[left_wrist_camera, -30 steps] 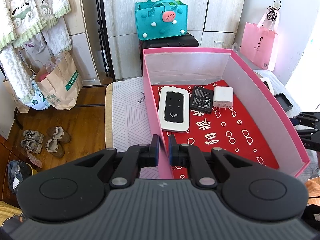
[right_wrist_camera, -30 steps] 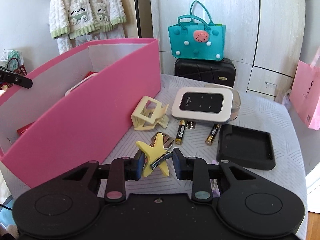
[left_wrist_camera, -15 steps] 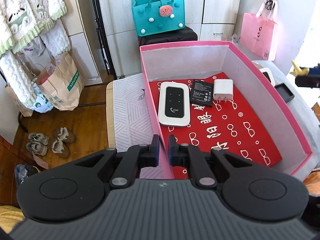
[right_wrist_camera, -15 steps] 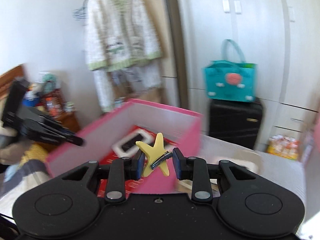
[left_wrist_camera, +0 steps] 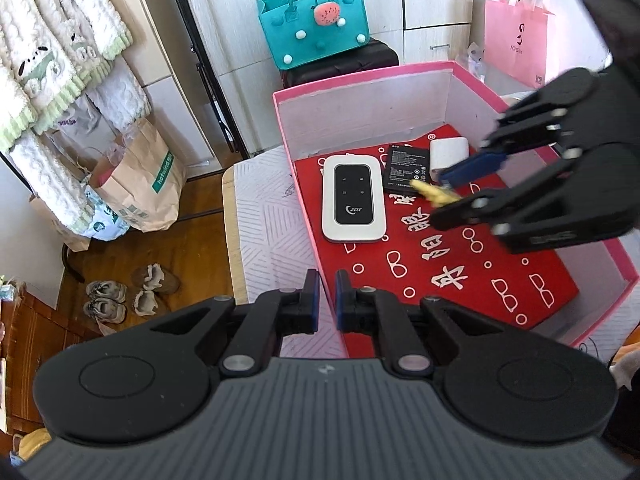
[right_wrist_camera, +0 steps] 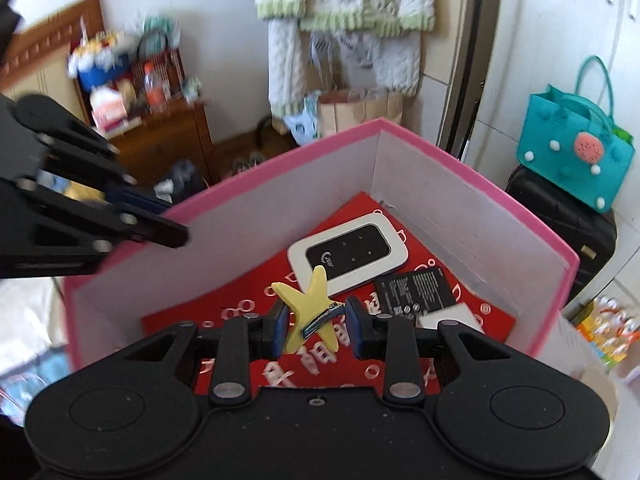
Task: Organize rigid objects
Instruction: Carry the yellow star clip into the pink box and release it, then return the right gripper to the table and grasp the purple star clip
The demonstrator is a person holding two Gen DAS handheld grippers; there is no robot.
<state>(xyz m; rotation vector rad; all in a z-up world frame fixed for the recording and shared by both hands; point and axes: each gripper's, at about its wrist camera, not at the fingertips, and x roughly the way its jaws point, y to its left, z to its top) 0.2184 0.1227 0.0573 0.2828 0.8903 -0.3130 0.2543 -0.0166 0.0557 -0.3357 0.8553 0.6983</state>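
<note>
**Star clip held over the box, ready to go in**

The right gripper is clamped on a yellow star-shaped hair clip, its blue pads pressing the clip's lower arms so the star stands up between them at the centre of the right wrist view. From the left wrist view the same clip shows as a small yellow tip right of centre, poking out of the blurred fingers that reach in from the right edge. It hangs above the red patterned liner and touches nothing in the box.

The left gripper, at lower centre of its own view, has its jaws drawn narrow around the near wall of the pink box; the rim runs into the gap between the pads. That grip looks meant to steady the light cardboard box while the other hand works inside it.

Three things already lie along the far end of the liner: a white pocket router, a black battery just beside it, and a white charger block partly hidden behind the right gripper. They sit in a row, which leaves the nearer liner bare. A sensible drop spot seems to be that open patch, lowered close first so the clip does not bounce onto the router
</note>
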